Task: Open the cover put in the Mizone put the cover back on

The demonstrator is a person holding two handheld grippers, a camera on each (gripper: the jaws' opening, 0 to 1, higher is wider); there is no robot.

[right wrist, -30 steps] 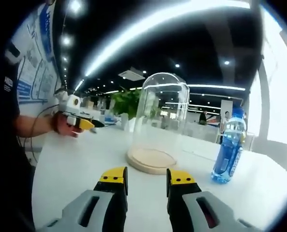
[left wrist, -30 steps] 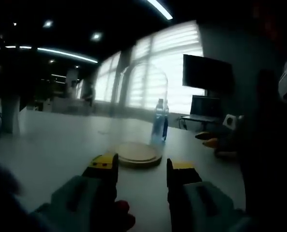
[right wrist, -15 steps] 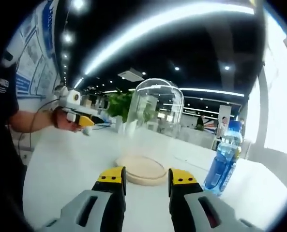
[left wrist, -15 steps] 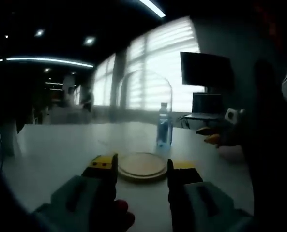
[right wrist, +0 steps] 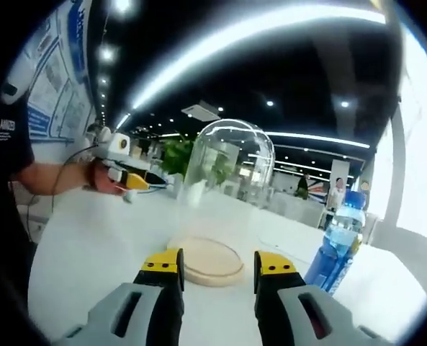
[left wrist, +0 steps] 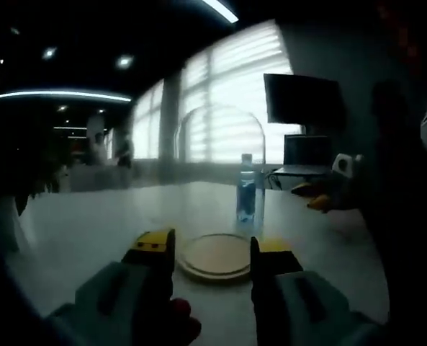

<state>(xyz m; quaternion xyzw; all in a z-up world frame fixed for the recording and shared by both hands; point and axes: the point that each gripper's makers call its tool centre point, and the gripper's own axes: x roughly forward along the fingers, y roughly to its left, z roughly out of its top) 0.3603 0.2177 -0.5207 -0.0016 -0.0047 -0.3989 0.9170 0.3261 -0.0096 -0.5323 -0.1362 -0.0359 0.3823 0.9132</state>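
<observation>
A clear glass dome cover (right wrist: 224, 191) stands on a round wooden base (right wrist: 212, 260) on the white table (right wrist: 91, 245). The blue Mizone bottle (right wrist: 337, 241) stands upright to its right. My right gripper (right wrist: 219, 264) is open just in front of the base, nothing between its jaws. In the left gripper view the dome (left wrist: 219, 173) and its base (left wrist: 214, 255) sit just beyond my open left gripper (left wrist: 212, 246), with the bottle (left wrist: 247, 197) behind the dome. The left gripper (right wrist: 137, 180) also appears at the left of the right gripper view, held in a hand.
A dark monitor (left wrist: 303, 103) and a laptop (left wrist: 307, 153) stand behind the table by the bright windows. The person's dark-sleeved arm (right wrist: 47, 176) reaches in from the left. A green plant (right wrist: 181, 155) is behind the dome.
Both cameras have dropped and closed in on the wooden base. The bottle now lines up behind the dome in the left gripper view. Nothing was grasped.
</observation>
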